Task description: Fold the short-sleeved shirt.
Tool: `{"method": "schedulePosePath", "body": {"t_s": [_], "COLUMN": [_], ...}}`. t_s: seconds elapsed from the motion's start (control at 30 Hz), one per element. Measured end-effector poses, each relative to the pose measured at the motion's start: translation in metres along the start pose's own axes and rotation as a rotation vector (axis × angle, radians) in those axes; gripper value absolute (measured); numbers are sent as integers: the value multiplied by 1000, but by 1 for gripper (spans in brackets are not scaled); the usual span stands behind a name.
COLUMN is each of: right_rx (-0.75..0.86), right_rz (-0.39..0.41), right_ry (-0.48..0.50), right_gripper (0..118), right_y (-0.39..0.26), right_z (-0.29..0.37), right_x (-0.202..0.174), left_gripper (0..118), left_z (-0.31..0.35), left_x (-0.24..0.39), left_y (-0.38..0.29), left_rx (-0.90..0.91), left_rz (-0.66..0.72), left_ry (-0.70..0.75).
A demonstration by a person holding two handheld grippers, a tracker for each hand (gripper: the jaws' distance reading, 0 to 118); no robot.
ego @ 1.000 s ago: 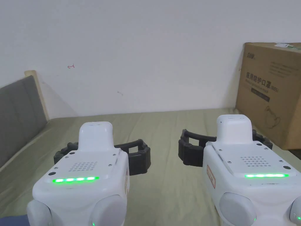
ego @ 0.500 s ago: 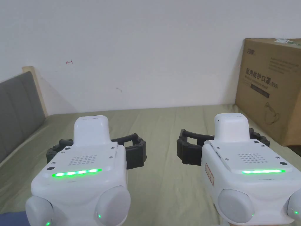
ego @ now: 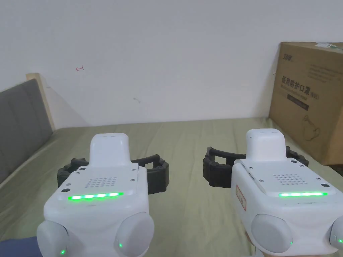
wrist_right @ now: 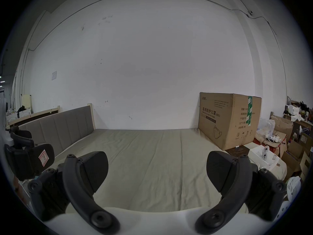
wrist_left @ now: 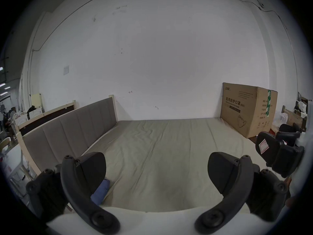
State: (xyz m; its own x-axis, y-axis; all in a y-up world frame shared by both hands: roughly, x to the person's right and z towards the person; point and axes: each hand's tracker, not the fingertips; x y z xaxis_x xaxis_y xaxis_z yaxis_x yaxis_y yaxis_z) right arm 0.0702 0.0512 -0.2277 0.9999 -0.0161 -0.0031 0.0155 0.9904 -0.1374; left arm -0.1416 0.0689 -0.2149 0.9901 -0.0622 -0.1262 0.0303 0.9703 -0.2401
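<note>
With both the left tool (wrist_left: 156, 169) and right tool (wrist_right: 157, 168) spread and empty above the bed (ego: 187, 144), the blue cloth (wrist_left: 100, 192) at its near left edge, perhaps the shirt, risks sliding off if snagged.

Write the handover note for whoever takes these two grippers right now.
Left gripper: open, holding nothing, held above the bed sheet.
Right gripper: open, holding nothing, level beside the left.
A blue cloth lies at the bed's near left edge; whether it is the shirt, I cannot tell.
Cardboard box stands far right.
Done: nothing.
Left: find the shirt, spread it, fold it.
</note>
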Motion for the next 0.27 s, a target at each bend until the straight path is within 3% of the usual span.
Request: {"method": "schedulePosePath", "body": {"t_s": [0.27], "right_rx": [-3], "right_rz": [-2], "right_ry": [-1], "right_gripper": [115], "right_y": [-1], "right_z": [-1], "right_x": [0], "left_gripper": [118], "left_z": [1], "left_x": [-1], "left_y": [-3], "left_rx": [37], "left_rz": [5], "left_ry": [-4]}}
